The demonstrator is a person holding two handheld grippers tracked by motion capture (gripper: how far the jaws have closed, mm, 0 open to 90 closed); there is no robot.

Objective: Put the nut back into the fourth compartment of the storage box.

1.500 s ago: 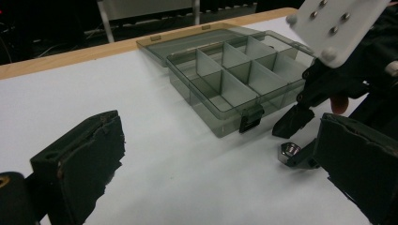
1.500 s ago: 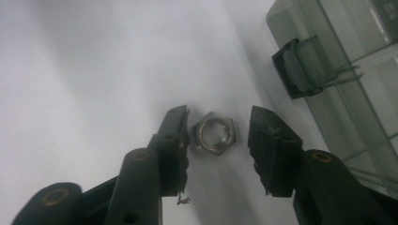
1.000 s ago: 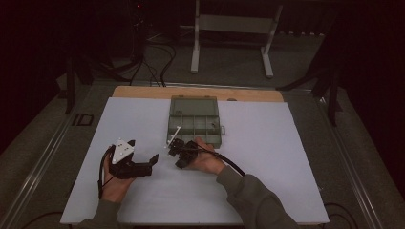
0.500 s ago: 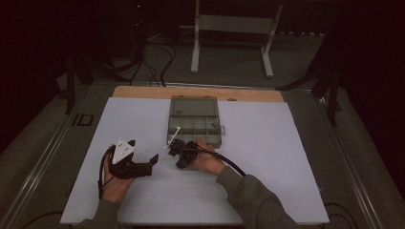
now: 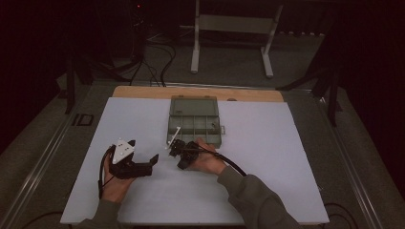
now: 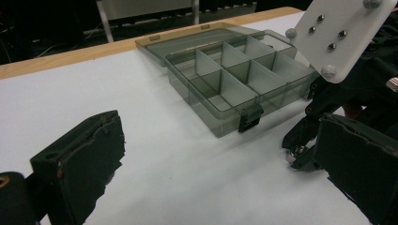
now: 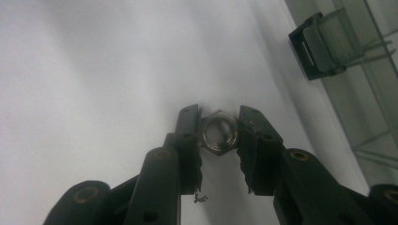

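Hex nut (image 7: 219, 134), a bright metal one, sits pinched between the two black jaws of my right gripper (image 7: 219, 131), its flats pressed against both pads and its hole facing the camera that rides on that gripper. Below it I see bare white table sheet (image 7: 94, 70). At about two o'clock from the nut is the black latch (image 7: 315, 47) on the front wall of the clear compartment box (image 7: 371, 93).

From the high view, I have the right gripper (image 5: 177, 149) at the near left corner of the compartment box (image 5: 195, 120), just off its front edge, with my right hand (image 5: 206, 160) behind it at roughly four o'clock. The box lies open, its lid flat on the sheet on the far side, at twelve o'clock from the trays.

My left gripper (image 5: 145, 164) rests on the white sheet at about eight o'clock from the box, well apart from it. Its jaws stand spread wide with nothing between them; the left gripper view shows them on either side of bare sheet, with the other tool's white plate (image 6: 340, 35) at one o'clock.
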